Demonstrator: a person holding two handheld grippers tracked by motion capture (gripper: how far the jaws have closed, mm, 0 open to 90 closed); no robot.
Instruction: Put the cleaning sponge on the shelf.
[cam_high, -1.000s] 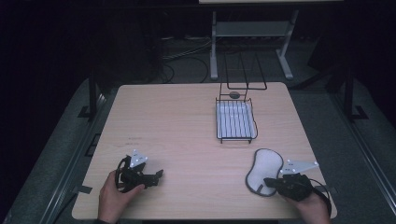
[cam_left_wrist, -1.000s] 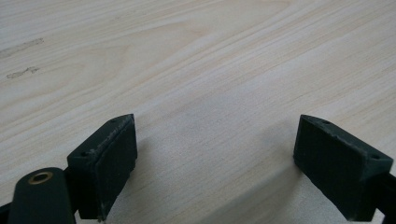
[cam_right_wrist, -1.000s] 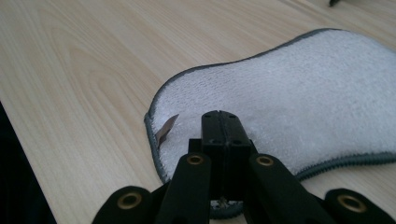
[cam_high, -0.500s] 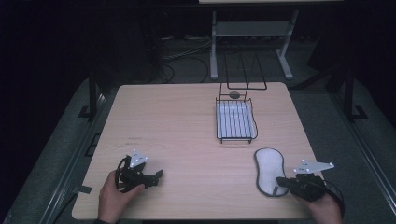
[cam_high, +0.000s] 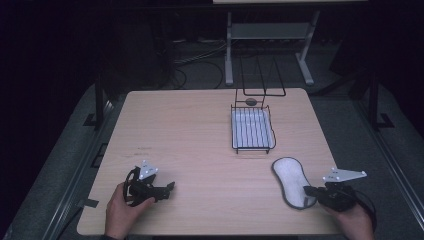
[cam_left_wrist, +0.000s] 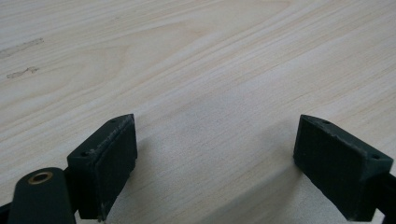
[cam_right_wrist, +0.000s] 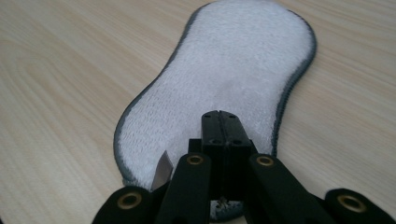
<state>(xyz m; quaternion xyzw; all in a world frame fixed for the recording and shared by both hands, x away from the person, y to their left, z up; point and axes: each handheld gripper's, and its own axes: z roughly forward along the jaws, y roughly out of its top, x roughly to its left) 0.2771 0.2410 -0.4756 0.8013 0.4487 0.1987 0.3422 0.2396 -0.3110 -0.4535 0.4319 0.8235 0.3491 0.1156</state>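
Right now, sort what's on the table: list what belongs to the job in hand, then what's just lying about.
In the job:
- white pad, pinched at its near end
- right claw, shut on it

Lying about:
- wire tray
- small dark thing behind the tray
- left claw, open over bare table

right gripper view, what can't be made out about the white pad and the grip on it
- Near end of the white fleece pad: hidden under the right gripper, whose fingers are shut together, so how much of the edge is pinched cannot be told.
- Small tag at the pad's edge: half covered by the gripper's links.
- Round dark thing behind the wire tray, high view: too small to name.
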